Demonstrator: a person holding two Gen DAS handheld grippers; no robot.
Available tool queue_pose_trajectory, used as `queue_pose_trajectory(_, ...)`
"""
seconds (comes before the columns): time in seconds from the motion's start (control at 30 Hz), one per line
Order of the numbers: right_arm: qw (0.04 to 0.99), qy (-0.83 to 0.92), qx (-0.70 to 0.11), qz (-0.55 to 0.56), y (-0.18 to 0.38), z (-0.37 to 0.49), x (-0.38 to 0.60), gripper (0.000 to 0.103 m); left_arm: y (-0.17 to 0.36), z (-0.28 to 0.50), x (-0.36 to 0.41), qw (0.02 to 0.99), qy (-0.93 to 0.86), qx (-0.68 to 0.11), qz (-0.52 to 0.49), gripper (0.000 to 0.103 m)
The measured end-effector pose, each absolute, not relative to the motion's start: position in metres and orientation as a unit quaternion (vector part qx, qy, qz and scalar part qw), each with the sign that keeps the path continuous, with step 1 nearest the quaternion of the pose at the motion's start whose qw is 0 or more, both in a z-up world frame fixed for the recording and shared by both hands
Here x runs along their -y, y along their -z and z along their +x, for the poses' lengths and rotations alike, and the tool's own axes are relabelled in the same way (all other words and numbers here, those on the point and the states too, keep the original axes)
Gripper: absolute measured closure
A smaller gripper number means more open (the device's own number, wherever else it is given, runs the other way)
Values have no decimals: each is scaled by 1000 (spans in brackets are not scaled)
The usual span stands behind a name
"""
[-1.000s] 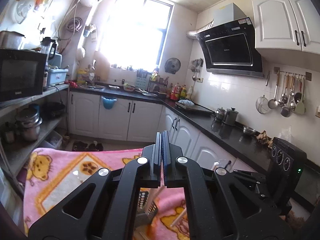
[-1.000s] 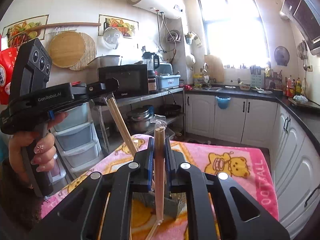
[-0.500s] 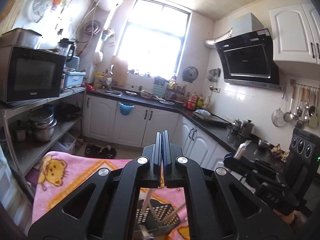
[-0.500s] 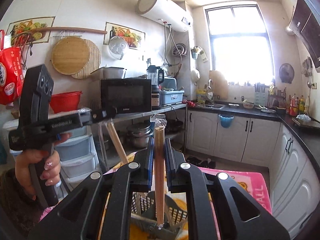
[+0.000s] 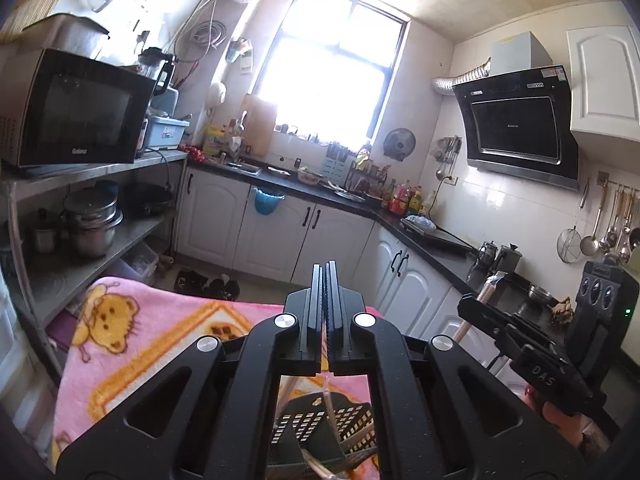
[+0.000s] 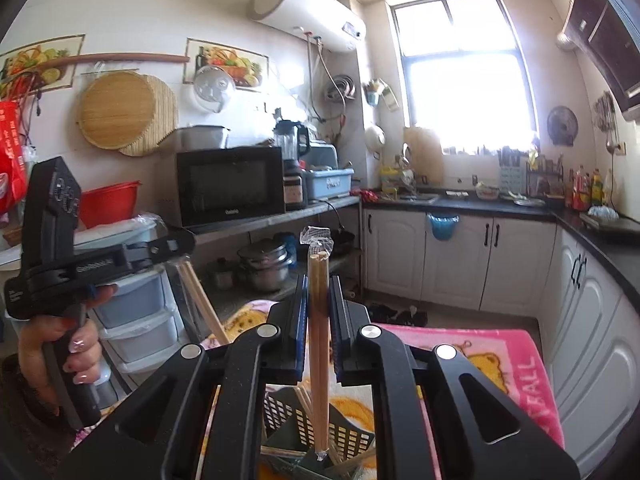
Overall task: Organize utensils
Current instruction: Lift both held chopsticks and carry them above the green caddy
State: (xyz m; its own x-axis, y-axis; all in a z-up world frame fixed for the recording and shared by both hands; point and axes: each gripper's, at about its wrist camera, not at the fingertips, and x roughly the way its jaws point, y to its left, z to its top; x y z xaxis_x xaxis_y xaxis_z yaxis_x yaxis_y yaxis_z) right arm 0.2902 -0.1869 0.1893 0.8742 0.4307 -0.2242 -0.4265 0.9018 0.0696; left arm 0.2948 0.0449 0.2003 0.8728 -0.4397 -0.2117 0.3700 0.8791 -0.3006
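Left gripper [image 5: 325, 280]: jaws clenched on a wrapped pair of chopsticks [image 6: 200, 300], held tilted above the slotted utensil basket [image 5: 320, 424] so its lower end can drop in. Right gripper [image 6: 318, 300]: jaws clamped on a second wrapped pair [image 6: 318, 332], upright, tip at the basket's compartment. The basket sits on the pink-blanketed surface [image 5: 132, 344].

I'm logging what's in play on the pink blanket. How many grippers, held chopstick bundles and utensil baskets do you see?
Grippers: 2, the left gripper and the right gripper
Held chopstick bundles: 2, the left bundle and the right bundle
Basket: 1
Total: 5
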Motion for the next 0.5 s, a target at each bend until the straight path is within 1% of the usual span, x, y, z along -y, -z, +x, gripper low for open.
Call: queue_pose_trajectory(0.5, 962, -218, -155, 50, -132, 314, 183, 93, -151, 308, -44, 950, 218, -177, -138, 103)
